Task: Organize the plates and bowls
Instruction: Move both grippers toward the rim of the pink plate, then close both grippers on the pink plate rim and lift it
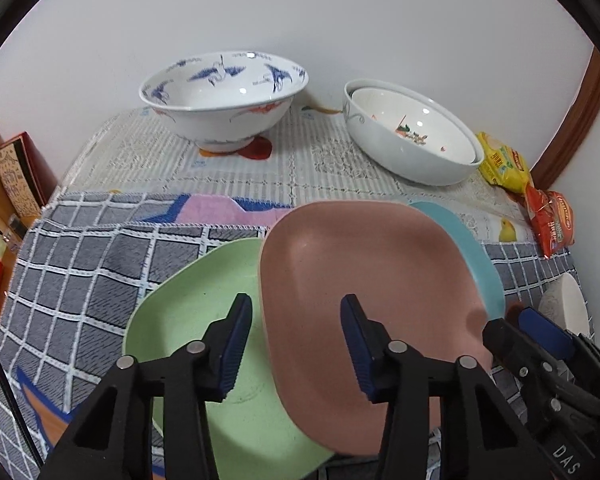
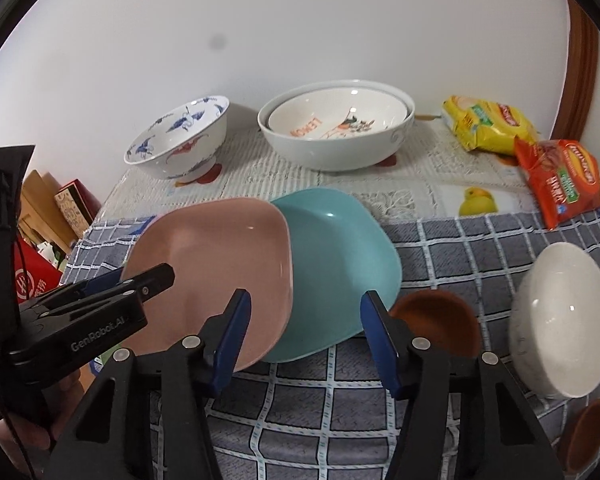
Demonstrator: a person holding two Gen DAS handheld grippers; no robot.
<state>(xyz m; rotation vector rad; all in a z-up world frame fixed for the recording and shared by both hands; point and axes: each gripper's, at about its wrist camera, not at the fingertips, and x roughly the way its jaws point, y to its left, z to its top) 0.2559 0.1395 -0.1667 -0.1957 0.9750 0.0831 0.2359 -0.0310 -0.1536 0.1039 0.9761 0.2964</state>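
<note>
Left gripper (image 1: 296, 344) part-open astride pink plate (image 1: 364, 280) rim; right gripper (image 2: 306, 340) part-open, empty

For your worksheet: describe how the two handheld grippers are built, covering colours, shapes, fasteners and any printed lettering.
Both are black plastic. The left gripper and right gripper each have two angular fingers with triangular cut-outs, silver round pivot bolts and ribbed dark-blue pads. Seen from the right wrist camera, the left gripper's side carries pale "GenRobot.AI" lettering, and a thin dark cable runs beside it. The right one shows "DAS" in the left wrist view.
</note>
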